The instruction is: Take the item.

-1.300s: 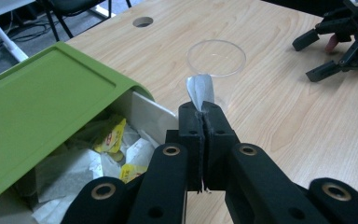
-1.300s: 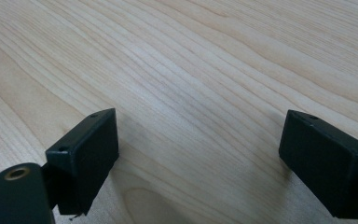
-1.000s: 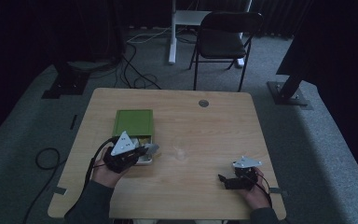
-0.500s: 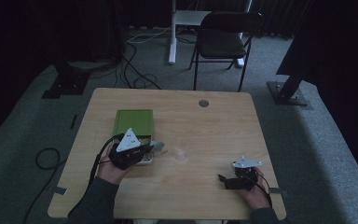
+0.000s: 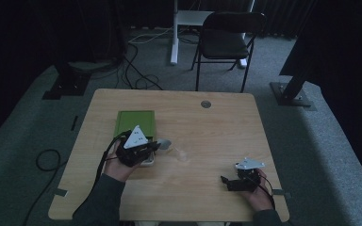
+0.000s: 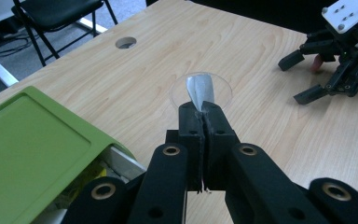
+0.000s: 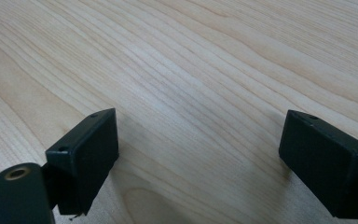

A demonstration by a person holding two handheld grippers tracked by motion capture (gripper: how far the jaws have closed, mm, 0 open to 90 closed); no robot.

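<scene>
My left gripper (image 5: pixel 157 145) (image 6: pixel 201 112) is shut on a thin grey piece (image 5: pixel 165 142) (image 6: pixel 200 89) that sticks out past its tips. It hovers beside a green box (image 5: pixel 134 122) (image 6: pixel 32 149) at the table's left. Just beyond the grey piece, a small clear round thing (image 5: pixel 181 155) (image 6: pixel 223 88) lies on the wood. My right gripper (image 5: pixel 226 181) (image 6: pixel 299 78) (image 7: pixel 200 144) rests low on the table at the front right. It is open, with bare wood between its jaws.
The wooden table (image 5: pixel 217 127) has a round cable hole (image 5: pixel 206 104) near its far edge. A black folding chair (image 5: pixel 224 40) stands behind the table. Cables lie on the floor (image 5: pixel 42 160) at the left.
My left gripper has drifted slightly to the right and away from the person, carrying the grey piece. The right gripper has stayed put.
</scene>
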